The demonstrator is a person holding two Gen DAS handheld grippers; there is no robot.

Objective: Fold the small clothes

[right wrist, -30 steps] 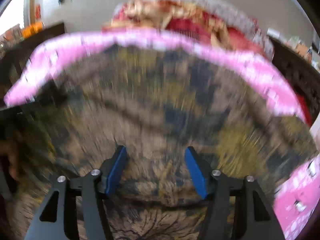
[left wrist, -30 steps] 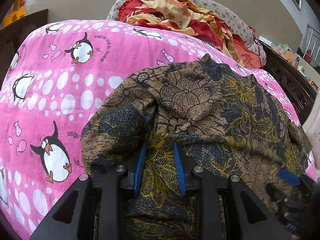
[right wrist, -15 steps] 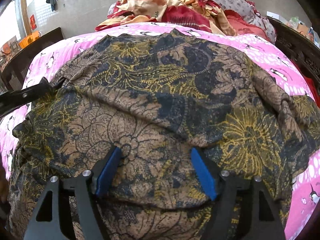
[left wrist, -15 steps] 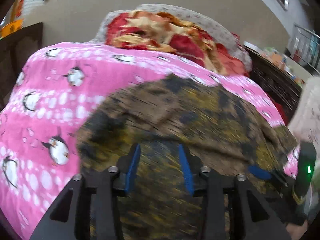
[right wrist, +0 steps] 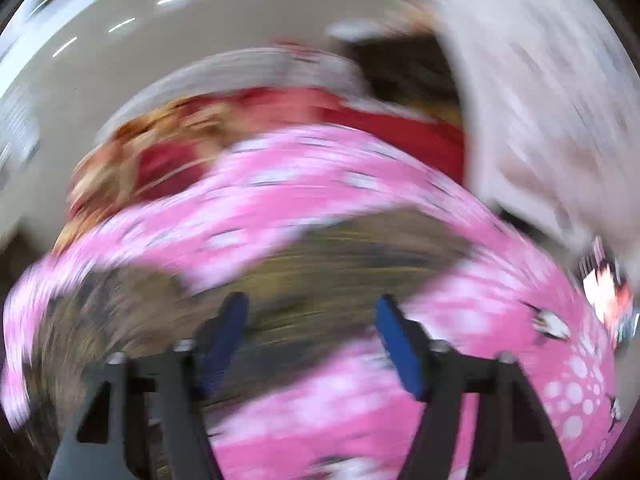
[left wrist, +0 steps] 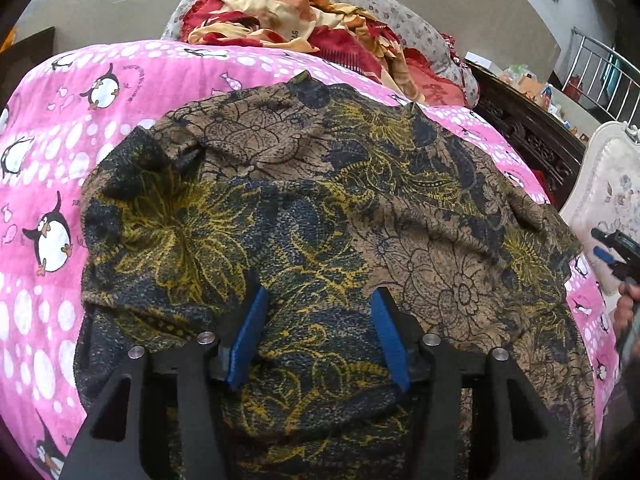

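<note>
A brown, navy and yellow floral garment (left wrist: 320, 200) lies rumpled across a pink penguin-print blanket (left wrist: 52, 148). My left gripper (left wrist: 316, 300) hovers over the garment's near part, jaws opening, with cloth below them but not pinched. In the blurred right wrist view my right gripper (right wrist: 310, 308) is over the garment's edge (right wrist: 340, 252) and the pink blanket (right wrist: 480, 320), jaws closing with nothing between the pads. The right gripper (left wrist: 608, 248) also shows at the right edge of the left wrist view, off the garment, with a hand behind it.
A heap of red, orange and cream bedding (left wrist: 304, 20) lies on a spotted pillow at the far end. Dark carved wooden furniture (left wrist: 528, 136) and a pale upholstered chair (left wrist: 608, 184) stand to the right of the bed.
My left jaws have widened and let the fabric go. My right gripper has swung fast to the right, off the middle of the garment toward its edge, and its view has rolled and blurred.
</note>
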